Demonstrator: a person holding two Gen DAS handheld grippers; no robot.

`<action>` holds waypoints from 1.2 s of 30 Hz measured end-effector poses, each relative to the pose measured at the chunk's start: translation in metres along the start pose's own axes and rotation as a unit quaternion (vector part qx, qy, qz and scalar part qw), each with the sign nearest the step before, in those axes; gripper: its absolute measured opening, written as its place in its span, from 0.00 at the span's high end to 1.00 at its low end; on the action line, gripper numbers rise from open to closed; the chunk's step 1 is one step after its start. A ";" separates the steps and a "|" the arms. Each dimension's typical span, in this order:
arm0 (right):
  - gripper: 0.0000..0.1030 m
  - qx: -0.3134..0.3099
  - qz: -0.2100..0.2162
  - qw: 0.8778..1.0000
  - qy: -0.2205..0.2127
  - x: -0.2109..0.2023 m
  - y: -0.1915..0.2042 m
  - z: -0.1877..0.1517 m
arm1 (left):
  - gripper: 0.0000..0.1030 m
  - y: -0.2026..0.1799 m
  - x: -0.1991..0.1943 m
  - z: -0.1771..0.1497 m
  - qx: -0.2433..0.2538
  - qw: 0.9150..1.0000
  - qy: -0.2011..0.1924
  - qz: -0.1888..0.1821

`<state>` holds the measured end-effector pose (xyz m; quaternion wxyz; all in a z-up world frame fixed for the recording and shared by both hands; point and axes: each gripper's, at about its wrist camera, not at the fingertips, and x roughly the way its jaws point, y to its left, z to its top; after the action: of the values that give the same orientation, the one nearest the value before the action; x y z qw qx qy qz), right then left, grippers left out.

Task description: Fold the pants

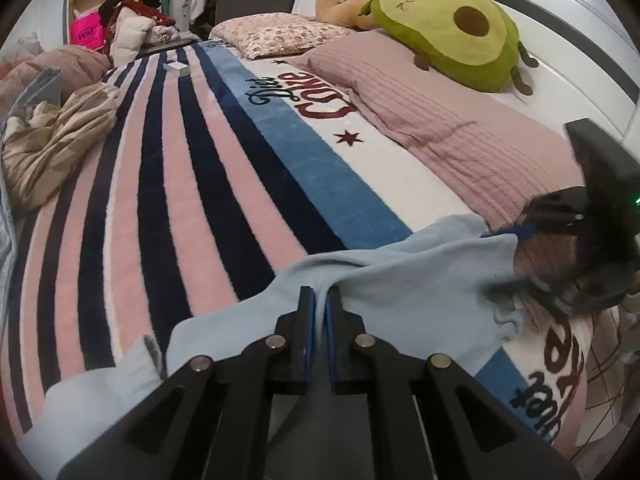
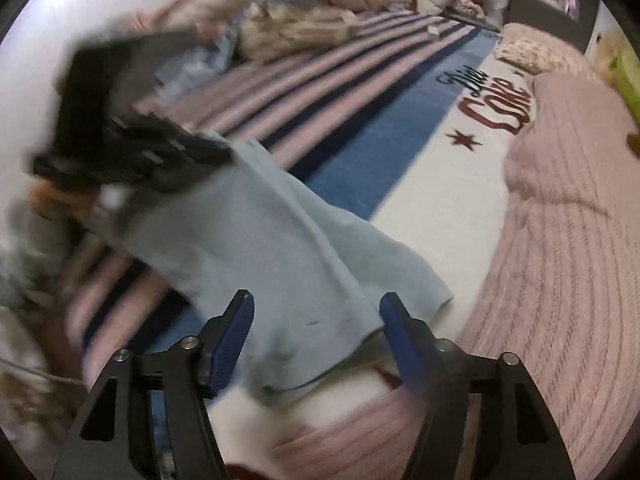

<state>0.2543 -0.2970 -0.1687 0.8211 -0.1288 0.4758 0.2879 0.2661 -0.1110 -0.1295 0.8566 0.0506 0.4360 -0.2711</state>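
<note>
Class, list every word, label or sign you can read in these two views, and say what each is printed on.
"Diet Coke": on the striped blanket, upside down in the left wrist view.
Pink bag: white lettering, too blurred to read.
Blanket's near corner: dark lettering, partly cut off, not legible.

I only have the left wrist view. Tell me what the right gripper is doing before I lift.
Observer: The right gripper is open. It straddles the light blue pants without pinching them.
Operator: Say what is under that end.
Observer: The pants' edge lies over the white band of the blanket, beside the pink pillow.
Operator: Report my gripper from there.
Observer: The left gripper is at the pants' far corner. Blur hides the detail.
</note>
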 end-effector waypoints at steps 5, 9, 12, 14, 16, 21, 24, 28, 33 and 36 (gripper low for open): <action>0.99 -0.016 -0.043 0.999 -0.026 -0.009 0.006 0.006 | 0.97 -0.009 -0.025 -0.004 0.014 1.000 -0.012 -0.013; 0.99 0.014 -0.045 0.997 -0.065 -0.042 -0.005 0.018 | 0.96 -0.004 -0.036 0.004 0.007 1.000 -0.027 0.000; 0.99 0.025 -0.065 0.995 -0.066 -0.041 -0.016 0.032 | 0.96 0.004 -0.028 0.012 -0.010 1.000 -0.020 0.021; 0.99 0.035 -0.065 0.996 -0.044 -0.025 -0.025 0.039 | 0.94 0.010 -0.020 0.014 -0.020 0.999 -0.009 0.025; 0.90 0.047 -0.079 0.996 -0.014 -0.005 -0.032 0.040 | 0.76 0.014 -0.018 0.011 -0.026 0.999 -0.006 0.031; 0.33 0.082 -0.070 0.994 0.014 0.011 -0.045 0.029 | 0.43 0.031 -0.045 -0.003 -0.049 0.997 -0.036 0.045; 0.28 0.066 -0.093 0.993 0.040 0.025 -0.042 0.033 | 0.43 0.048 -0.068 -0.012 -0.078 0.994 -0.050 0.055; 0.40 0.075 -0.028 0.994 0.073 0.044 -0.034 0.033 | 0.40 0.070 -0.110 -0.036 -0.109 0.988 -0.072 0.087; 0.86 0.097 -0.004 0.995 0.029 0.024 -0.028 0.026 | 0.39 0.102 -0.161 -0.064 -0.158 0.973 -0.116 0.120; 0.87 0.098 -0.020 0.995 -0.015 -0.006 -0.023 0.025 | 0.39 0.116 -0.184 -0.076 -0.176 0.966 -0.144 0.124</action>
<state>0.2837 -0.3051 -0.1524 0.8426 -0.0532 0.4864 0.2251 0.1838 0.0892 -0.0512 0.9326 -0.0865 0.3396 -0.0862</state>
